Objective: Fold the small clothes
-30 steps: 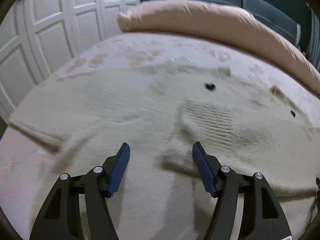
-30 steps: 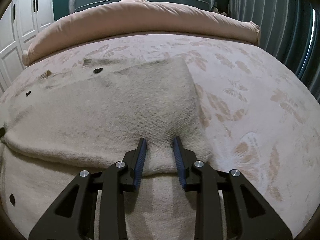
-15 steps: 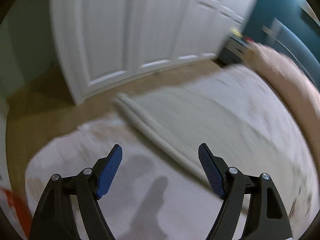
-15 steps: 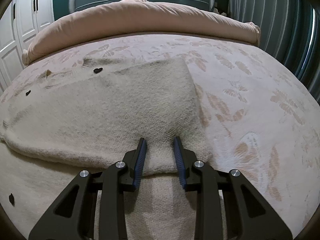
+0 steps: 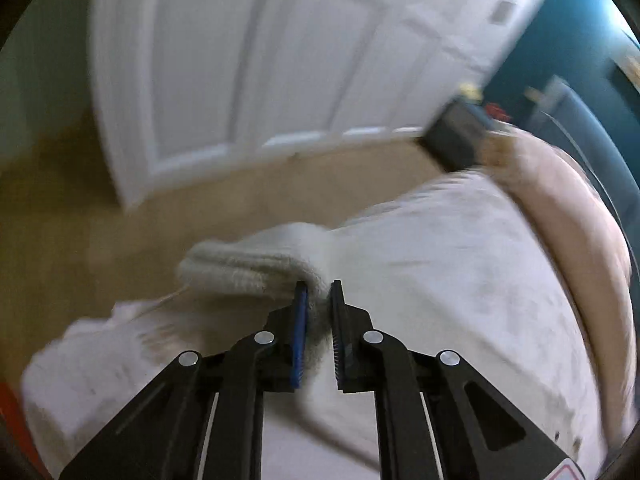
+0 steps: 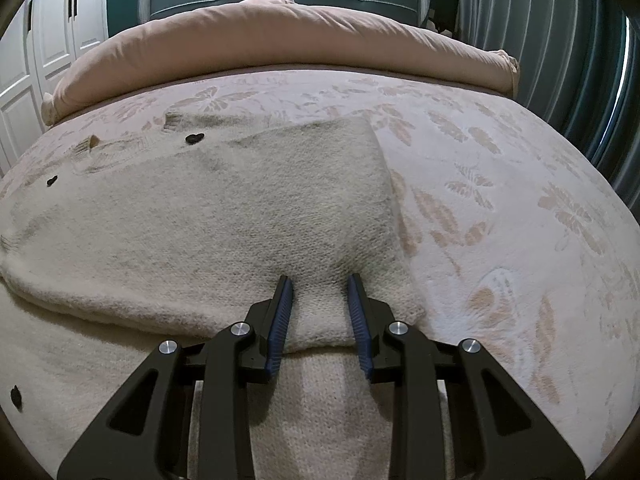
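A cream knitted cardigan (image 6: 200,216) with dark buttons lies partly folded on the bed. In the right wrist view my right gripper (image 6: 320,284) has its jaws narrowly apart around a fold of the cardigan's near edge, which fills the gap. In the blurred left wrist view my left gripper (image 5: 319,286) is shut on a thick fold or sleeve of the cardigan (image 5: 248,268), near the bed's left edge.
The bed has a pale sheet (image 6: 500,200) with a leaf pattern and a rolled pink duvet (image 6: 280,36) at the head. White wardrobe doors (image 5: 240,80) and a tan floor (image 5: 100,220) lie left of the bed. Curtains (image 6: 560,60) hang on the right.
My left gripper swung left toward the bed's edge, then closed from wide open onto a fold of the cardigan. My right gripper has stayed in place on the near fold.
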{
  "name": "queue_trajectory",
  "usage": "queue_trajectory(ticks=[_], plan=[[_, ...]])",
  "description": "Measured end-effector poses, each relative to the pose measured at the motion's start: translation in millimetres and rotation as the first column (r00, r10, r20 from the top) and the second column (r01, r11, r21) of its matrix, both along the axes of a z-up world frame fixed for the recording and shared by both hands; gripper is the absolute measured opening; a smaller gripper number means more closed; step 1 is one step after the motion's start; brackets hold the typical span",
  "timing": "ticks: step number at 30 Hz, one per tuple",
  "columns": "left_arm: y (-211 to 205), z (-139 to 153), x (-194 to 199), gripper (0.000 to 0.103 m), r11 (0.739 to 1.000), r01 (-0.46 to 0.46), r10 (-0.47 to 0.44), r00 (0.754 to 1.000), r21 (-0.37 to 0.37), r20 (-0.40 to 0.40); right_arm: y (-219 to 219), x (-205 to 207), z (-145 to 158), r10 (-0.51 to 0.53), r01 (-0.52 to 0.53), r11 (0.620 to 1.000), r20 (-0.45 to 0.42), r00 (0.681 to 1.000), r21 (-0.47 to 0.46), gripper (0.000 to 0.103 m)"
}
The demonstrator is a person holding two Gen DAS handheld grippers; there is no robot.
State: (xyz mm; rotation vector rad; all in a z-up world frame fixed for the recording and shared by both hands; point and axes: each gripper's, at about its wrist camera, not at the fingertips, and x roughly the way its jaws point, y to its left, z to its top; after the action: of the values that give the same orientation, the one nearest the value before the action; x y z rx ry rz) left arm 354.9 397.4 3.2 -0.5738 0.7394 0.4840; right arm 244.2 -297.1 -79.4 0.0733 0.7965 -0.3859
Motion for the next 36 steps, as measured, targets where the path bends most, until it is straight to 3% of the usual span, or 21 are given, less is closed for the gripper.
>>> queue_trajectory(ticks=[3,5,7,8,10,12,13,15,18,21,24,27,29,32,34,36], plan=[[-84,55,14,0.007,0.977,0.189,-0.199,0.976,0.102,0.089,-1,0,1,0.0,0.0,1.0,0.005,1.0,0.008,0.027],[-146,81,17,0.007,0.941,0.306,-0.326,0.935,0.141,0.141,-2,-1,1,0.0,0.0,1.0,0.01,1.0,0.015,0.027],[-227,97,18,0.007,0.879,0.449,-0.473,0.863,0.158,0.179,-2,-2,2,0.0,0.0,1.0,0.013,1.0,0.022,0.028],[-254,97,18,0.007,0.855,0.495,-0.517,0.837,0.155,0.182,-3,-2,3,0.0,0.0,1.0,0.015,1.0,0.025,0.028],[-329,88,13,0.007,0.779,0.611,-0.627,0.76,0.142,0.173,-4,-3,3,0.001,-0.001,0.999,0.02,1.0,0.034,0.028],[-398,65,5,0.01,0.705,0.694,-0.709,0.697,0.146,0.111,-7,-5,3,0.002,-0.003,0.999,0.028,1.0,0.049,0.028],[-426,49,1,0.017,0.683,0.717,-0.729,0.681,0.144,0.07,-8,-5,4,0.003,-0.005,0.998,0.031,1.0,0.056,0.028],[-467,12,-10,0.019,0.654,0.749,-0.754,0.657,0.106,0.015,-9,-6,4,0.004,-0.007,0.997,0.038,0.999,0.074,0.028],[-481,-27,-24,0.032,0.687,0.725,-0.725,0.688,0.039,-0.018,-13,-7,6,0.009,-0.015,0.994,0.05,0.999,0.112,0.029],[-454,-41,-45,0.046,0.739,0.673,-0.673,0.74,-0.021,0.021,-20,-11,9,0.026,-0.04,0.983,0.077,0.997,0.179,0.034],[-404,-35,-64,0.057,0.789,0.615,-0.614,0.788,-0.007,0.038,-14,-17,24,0.052,-0.068,0.98,0.09,0.995,0.185,0.049],[-359,-31,-63,0.059,0.836,0.549,-0.549,0.835,0.017,0.036,14,-23,46,0.116,-0.133,0.983,0.134,0.984,0.129,0.067],[-329,-32,-53,0.059,0.866,0.501,-0.501,0.866,0.008,0.002,38,-16,54,0.186,-0.199,0.974,0.116,0.976,0.112,0.075],[-278,-41,-47,0.059,0.911,0.395,-0.397,0.918,-0.119,0.006,64,7,56,0.242,-0.249,0.96,0.065,0.968,0.129,0.075],[-252,-47,-50,0.059,0.915,0.333,-0.333,0.942,-0.227,0.039,60,23,50,0.205,-0.211,0.952,0.051,0.977,0.22,0.075],[-240,-49,-49,0.059,0.905,0.309,-0.305,0.95,-0.293,0.059,50,40,39,0.154,-0.15,0.929,0.012,0.988,0.338,0.075]])
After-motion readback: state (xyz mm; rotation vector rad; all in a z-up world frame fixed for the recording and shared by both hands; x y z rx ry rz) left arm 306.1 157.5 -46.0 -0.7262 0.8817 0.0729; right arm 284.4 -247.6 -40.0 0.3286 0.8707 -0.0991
